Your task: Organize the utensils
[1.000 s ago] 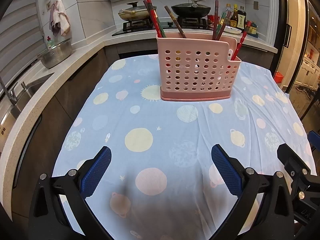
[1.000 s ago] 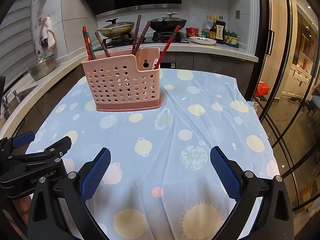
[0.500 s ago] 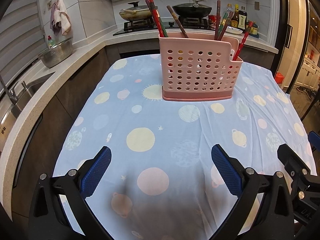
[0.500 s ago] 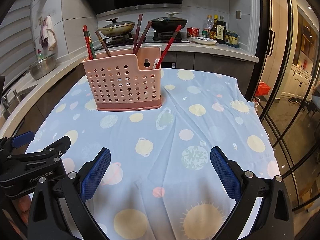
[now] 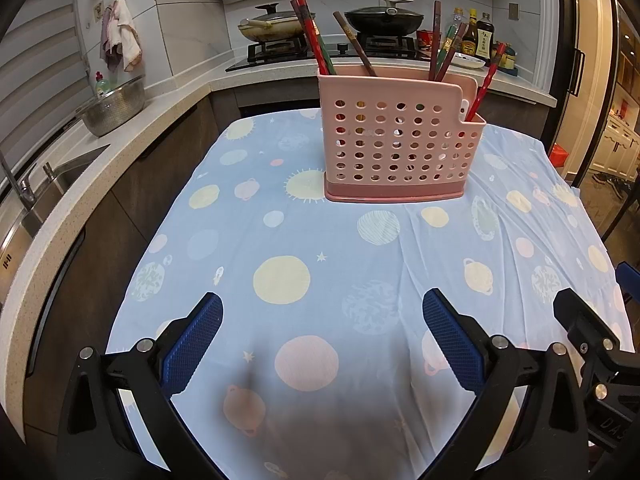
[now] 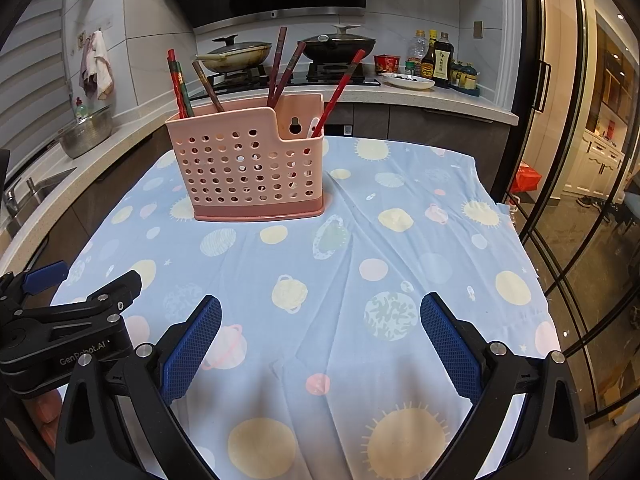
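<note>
Your left gripper [image 5: 322,338] and your right gripper [image 6: 320,336] both hover low over the near edge of the surface, each with its blue-padded fingers [image 5: 196,342] spread wide apart and nothing between them. The surface wears a pale blue tablecloth printed with planets, suns and stars [image 5: 304,240], lightly creased on its right half. The pink perforated plastic utensil holder [image 5: 394,142] stands upright on its darker pink base toward the far side of the cloth, well apart from both grippers. Inside it, red and brown chopsticks [image 5: 316,46] lean at different angles: a pair at the left end, one brown stick near them, two more toward the right of the tall section, and a single red chopstick [image 6: 340,90] slanting out of the lower end compartment, beside something small and white you cannot make out. From the right wrist view, your left gripper's black frame shows at the lower left, over the cloth's edge. Behind the surface, the pale stone counter [image 5: 132,136] carries a steel colander bowl [image 5: 114,110], a sink and tap at far left, a gas hob with two lidded pans [image 6: 338,46], and a cluster of sauce bottles [image 6: 438,62].
</note>
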